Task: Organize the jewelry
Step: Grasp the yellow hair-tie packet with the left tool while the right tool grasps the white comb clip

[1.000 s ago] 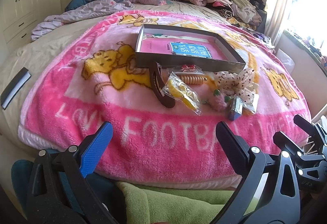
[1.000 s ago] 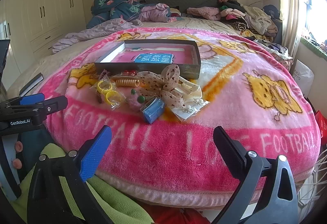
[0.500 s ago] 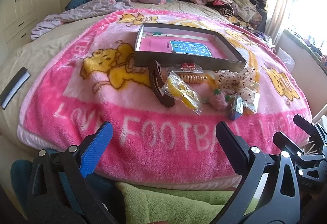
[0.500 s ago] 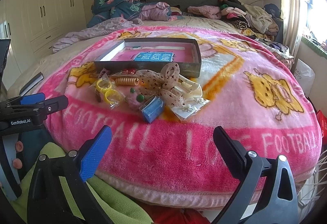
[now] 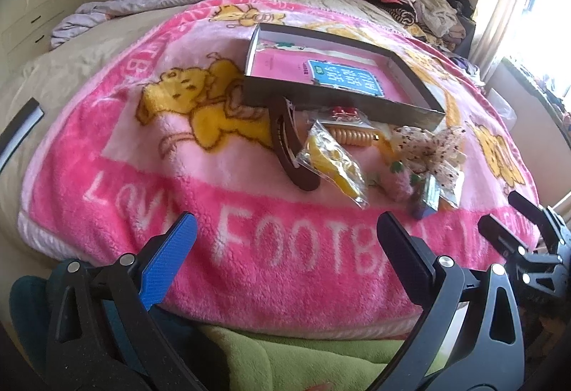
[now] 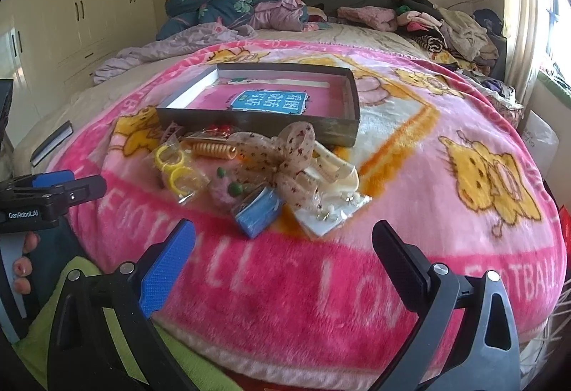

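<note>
Pink fleece blanket (image 6: pixel 410 176) covers the bed, carrying a shallow grey box (image 6: pixel 257 121) with a pink book inside. Just before the box lies a heap of jewelry: spotted bow (image 6: pixel 285 155), brown hair claw (image 5: pixel 285 148), bagged yellow rings (image 6: pixel 175 169), blue packet (image 6: pixel 258 212). Left gripper (image 5: pixel 285 234) and right gripper (image 6: pixel 283 241) hover near the blanket's edge, jaws spread wide, empty.

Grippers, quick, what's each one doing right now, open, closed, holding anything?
Left gripper: open, holding nothing.
Right gripper: open, holding nothing.
</note>
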